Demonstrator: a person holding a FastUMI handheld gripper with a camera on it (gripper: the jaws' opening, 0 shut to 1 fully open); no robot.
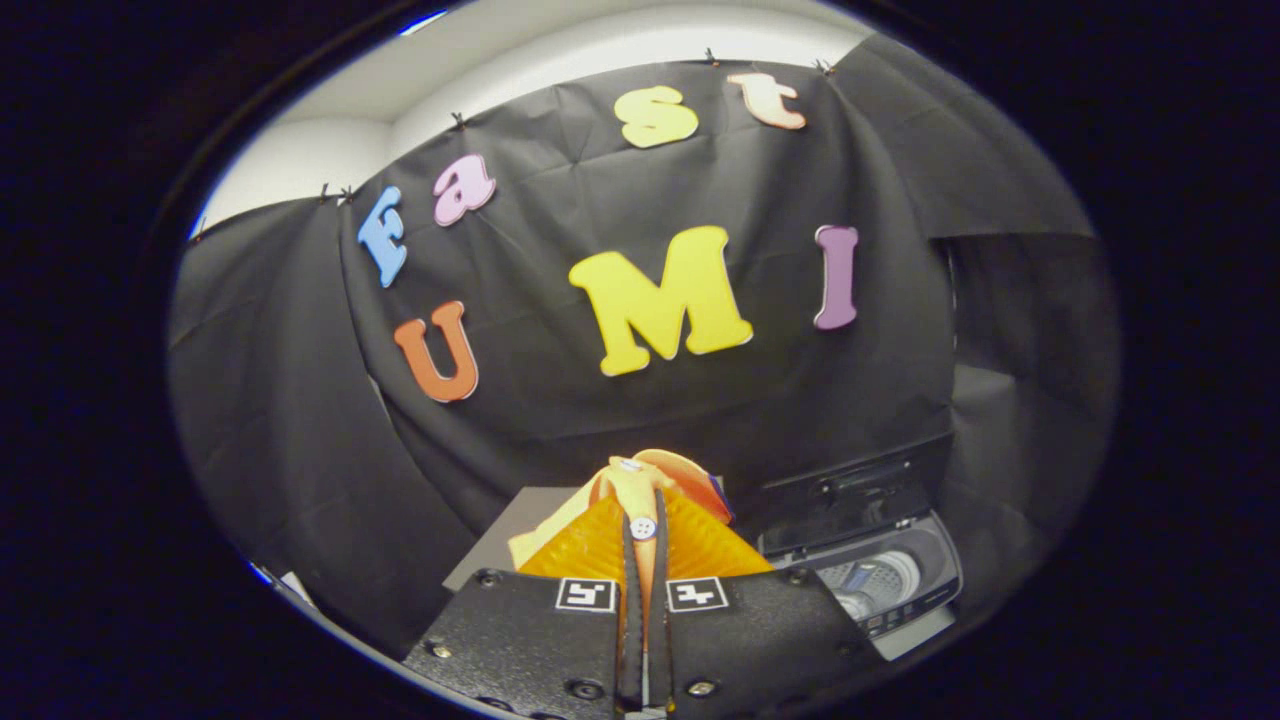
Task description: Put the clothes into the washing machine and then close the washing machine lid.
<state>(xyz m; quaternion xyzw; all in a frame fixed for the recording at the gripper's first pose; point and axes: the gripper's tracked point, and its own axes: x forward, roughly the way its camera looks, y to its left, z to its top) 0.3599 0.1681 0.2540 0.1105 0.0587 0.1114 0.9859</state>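
The tool point(642, 535) is clenched on a yellow-orange garment point(640, 485): both fingers point(600, 545) press together on the cloth, which bunches up just ahead of them and carries a small white button right at the tips. The garment is lifted above a grey desk point(500, 540). To the right of the fingers stands the washing machine point(880, 580), its lid point(850, 490) raised and its drum open.
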